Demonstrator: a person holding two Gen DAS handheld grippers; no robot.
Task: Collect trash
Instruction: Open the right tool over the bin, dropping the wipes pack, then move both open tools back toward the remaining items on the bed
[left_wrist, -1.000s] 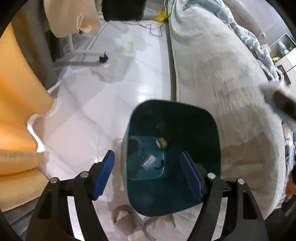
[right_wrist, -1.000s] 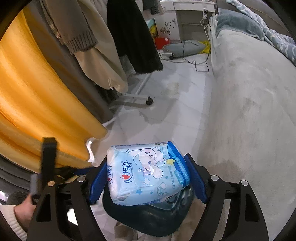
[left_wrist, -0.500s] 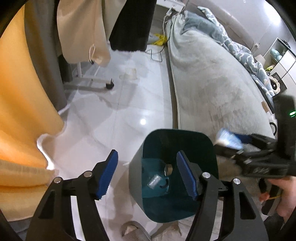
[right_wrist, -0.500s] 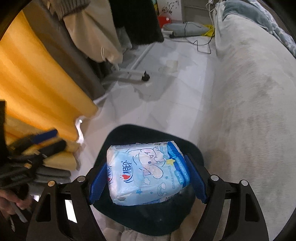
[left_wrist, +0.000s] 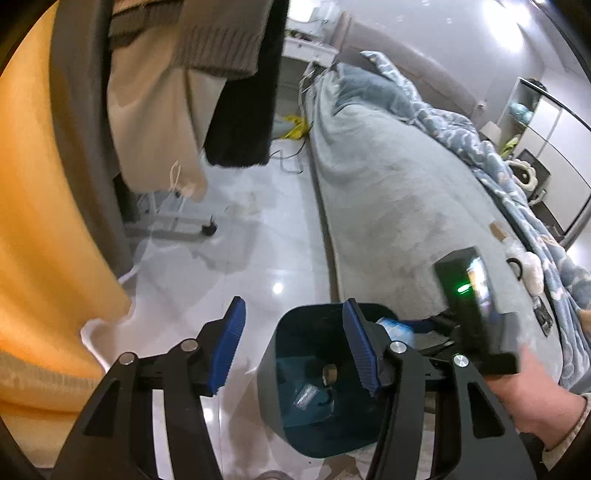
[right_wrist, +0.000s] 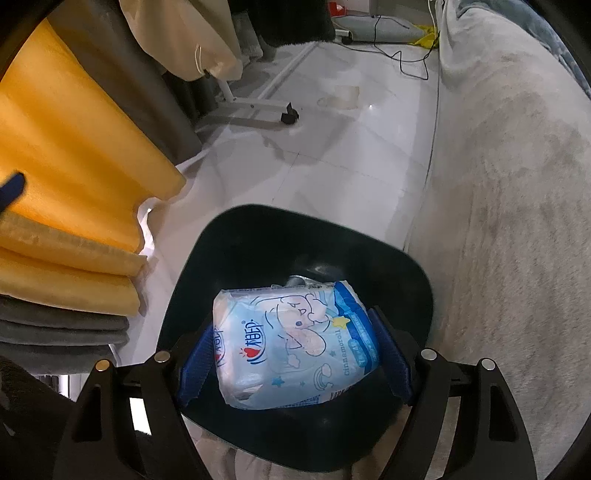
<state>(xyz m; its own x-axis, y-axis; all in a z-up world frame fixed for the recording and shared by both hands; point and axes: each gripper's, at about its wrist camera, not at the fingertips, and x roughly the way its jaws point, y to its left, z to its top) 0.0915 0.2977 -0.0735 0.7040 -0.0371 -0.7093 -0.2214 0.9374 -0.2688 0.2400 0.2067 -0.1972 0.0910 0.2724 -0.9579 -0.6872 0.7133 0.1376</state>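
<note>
Right wrist view: the right gripper (right_wrist: 295, 354) pointed steeply downward, its blue pads (right_wrist: 391, 363) pressed against both ends of a pale blue tissue pack (right_wrist: 295, 343) printed with a cartoon figure. The pack lay crosswise between the jaws, directly over the mouth of a dark bin (right_wrist: 413, 280); the bin's rim ringed the jaws on all sides. A small metallic object showed past the pack's far edge, inside the bin. Beyond the bin lay a glossy white tiled floor (right_wrist: 332, 155). To the left of the jaws hung a yellow curtain (right_wrist: 74, 147), with folded grey cloth below it. To the right stretched a grey plush bed cover (right_wrist: 509, 184). Farther ahead stood a wheeled rack base (right_wrist: 258, 107) with hanging garments.

Left wrist view: the left gripper (left_wrist: 293, 350) stood with its jaws apart and nothing between them; they had just been closing. Its right pad (left_wrist: 360, 350) crossed in front of the bin's near rim, while its left pad hung over bare floor. Inside the teal bin (left_wrist: 269, 387) lay a crumpled clear wrapper (left_wrist: 304, 395) and a small round object (left_wrist: 330, 373). To the right of the jaws, a person's hand (left_wrist: 532, 398) held the other gripper's black body above the bin's far side. Hanging clothes (left_wrist: 177, 92) filled the upper left.
</note>
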